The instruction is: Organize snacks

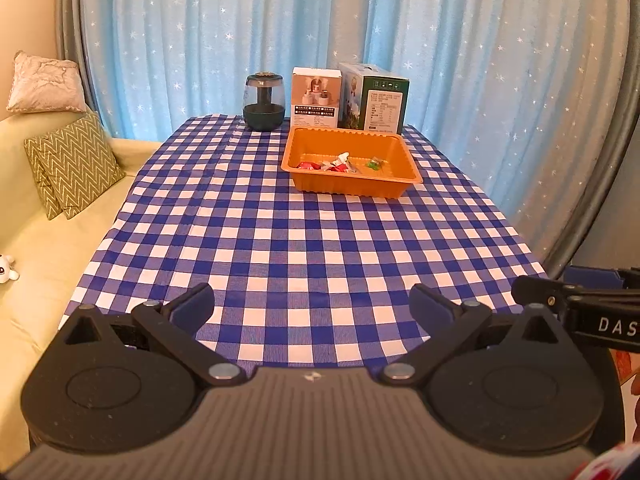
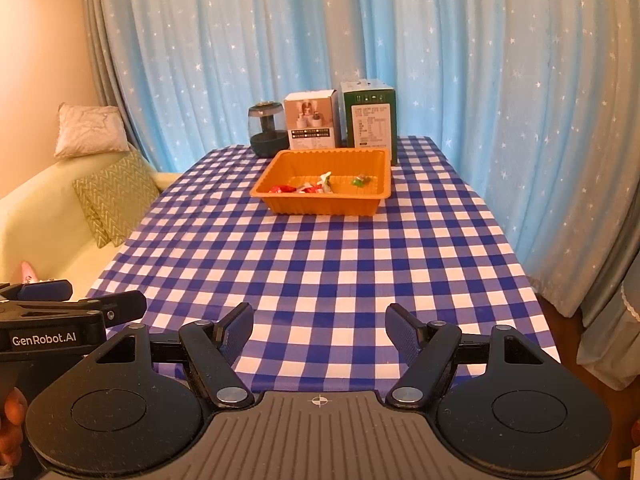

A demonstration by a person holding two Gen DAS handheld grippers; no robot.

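Note:
An orange tray (image 1: pixel 304 184) (image 2: pixel 280 202) stands toward the far end of the blue-and-white checked table. Inside it lie several wrapped snacks: red ones (image 1: pixel 310 166) (image 2: pixel 282 189), a white one (image 1: pixel 343 158) (image 2: pixel 325 178) and a green one (image 1: pixel 374 163) (image 2: pixel 360 180). My left gripper (image 1: pixel 312 306) hangs open over the near table edge with nothing between its fingers. My right gripper (image 2: pixel 320 328) is also open and empty, well short of the tray. Each gripper shows at the edge of the other's view.
Behind the tray stand a dark glass jar (image 1: pixel 264 102) (image 2: pixel 268 132), a white box (image 1: pixel 316 98) (image 2: pixel 310 124) and a green box (image 1: pixel 374 98) (image 2: pixel 370 118). A pale sofa (image 1: pixel 40 264) with cushions (image 1: pixel 72 164) runs along the left. Blue starred curtains hang behind.

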